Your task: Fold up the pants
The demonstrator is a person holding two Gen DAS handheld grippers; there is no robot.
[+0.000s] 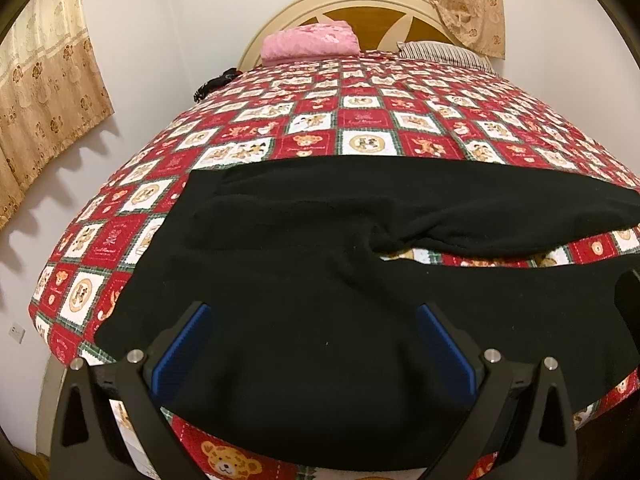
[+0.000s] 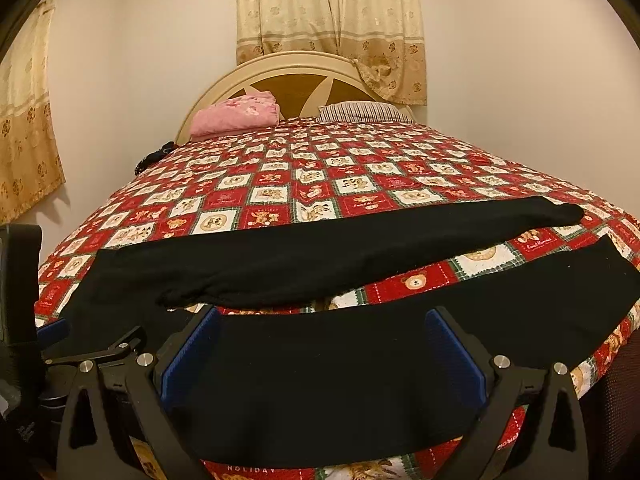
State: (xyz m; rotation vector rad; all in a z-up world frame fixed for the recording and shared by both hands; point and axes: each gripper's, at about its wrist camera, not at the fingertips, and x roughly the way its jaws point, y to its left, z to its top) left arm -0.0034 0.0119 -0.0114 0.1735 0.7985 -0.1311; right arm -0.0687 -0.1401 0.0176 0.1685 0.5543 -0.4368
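Observation:
Black pants [image 1: 320,240] lie spread flat across the near end of a bed with a red and white bear-print cover [image 1: 360,120]. The waist is at the left and two legs run right, split apart. My left gripper [image 1: 314,312] is open over the waist and seat part near the bed's front edge. My right gripper [image 2: 322,316] is open over the nearer leg [image 2: 340,360]; the farther leg [image 2: 320,248] lies beyond it. The left gripper [image 2: 52,332] shows at the left edge of the right wrist view. Neither gripper holds cloth.
A folded pink blanket [image 1: 308,42] and a striped pillow [image 1: 444,54] lie by the cream headboard [image 1: 360,0]. A dark item [image 1: 216,82] sits at the bed's far left edge. Curtains [image 2: 328,12] hang on the walls.

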